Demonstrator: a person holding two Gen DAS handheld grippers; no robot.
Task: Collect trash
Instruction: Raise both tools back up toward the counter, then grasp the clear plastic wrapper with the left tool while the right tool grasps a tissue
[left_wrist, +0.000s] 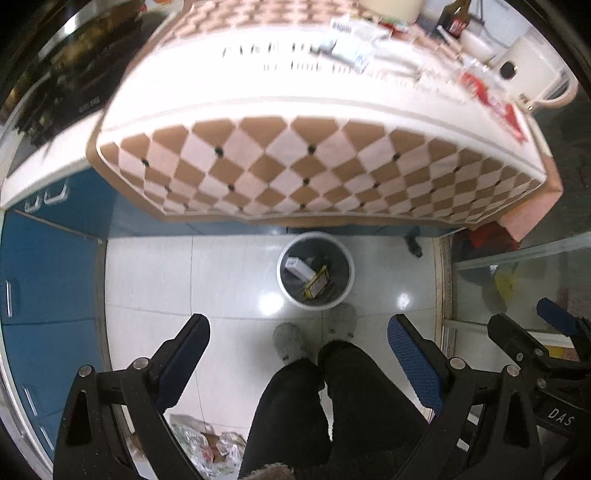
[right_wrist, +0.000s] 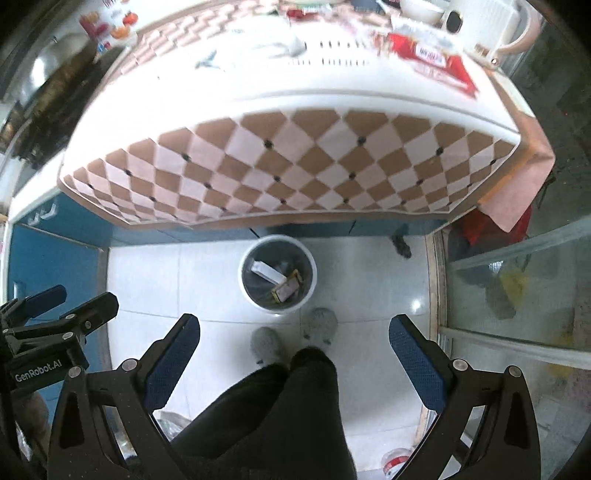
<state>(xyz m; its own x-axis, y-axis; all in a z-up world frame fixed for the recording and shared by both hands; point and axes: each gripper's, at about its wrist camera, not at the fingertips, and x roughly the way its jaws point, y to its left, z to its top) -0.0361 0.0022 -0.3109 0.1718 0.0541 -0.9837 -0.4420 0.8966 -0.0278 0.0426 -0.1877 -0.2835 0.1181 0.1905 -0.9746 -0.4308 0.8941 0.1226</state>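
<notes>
Left wrist: bin (left_wrist: 316, 270) beyond tongs (left_wrist: 297, 328).

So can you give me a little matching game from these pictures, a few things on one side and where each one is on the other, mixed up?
Things:
1. bin
2. red packet
3. slippers
4. crumpled bag

Places:
A. on the tablecloth, near the table's far right corner
B. on the floor just under the table's front edge
C. on the person's feet, just in front of the bin
D. on the floor low in the left view, beside the person's legs

Pairs: 1-B, 2-A, 3-C, 4-D
</notes>
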